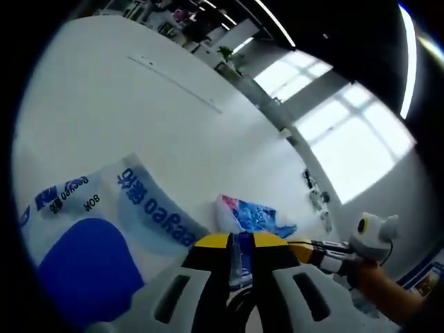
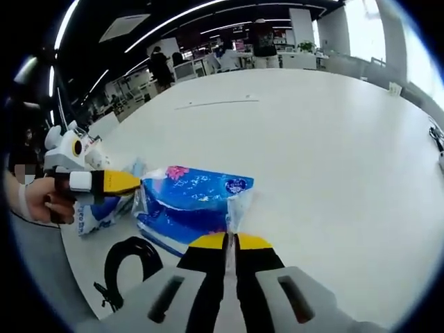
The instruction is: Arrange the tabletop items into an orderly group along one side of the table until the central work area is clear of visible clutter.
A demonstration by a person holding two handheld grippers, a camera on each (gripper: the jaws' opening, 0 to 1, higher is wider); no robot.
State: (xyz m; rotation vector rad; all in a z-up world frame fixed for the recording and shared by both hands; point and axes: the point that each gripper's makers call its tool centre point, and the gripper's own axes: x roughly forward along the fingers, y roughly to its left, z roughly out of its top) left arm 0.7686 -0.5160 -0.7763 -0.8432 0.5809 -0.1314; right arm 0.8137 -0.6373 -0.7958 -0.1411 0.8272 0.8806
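A white-and-blue tissue pack (image 1: 104,229) with upside-down lettering lies on the white table (image 1: 139,111), just left of my left gripper (image 1: 240,243). Its jaws are shut on a strip of that pack's clear blue wrap. A blue pack with pink print (image 1: 253,215) lies just beyond. In the right gripper view the blue pack (image 2: 194,201) lies ahead, and my right gripper (image 2: 231,241) is shut on a clear flap of its wrap. From the left, the left gripper (image 2: 121,182) reaches the white-and-blue pack (image 2: 100,211), held by a hand (image 2: 45,201).
A black looped object (image 2: 128,260) lies near the table edge beside my right gripper. Small dark items (image 2: 437,142) sit at the far right edge of the table (image 2: 312,139). A thin line (image 2: 215,104) marks the tabletop. People and desks stand in the background.
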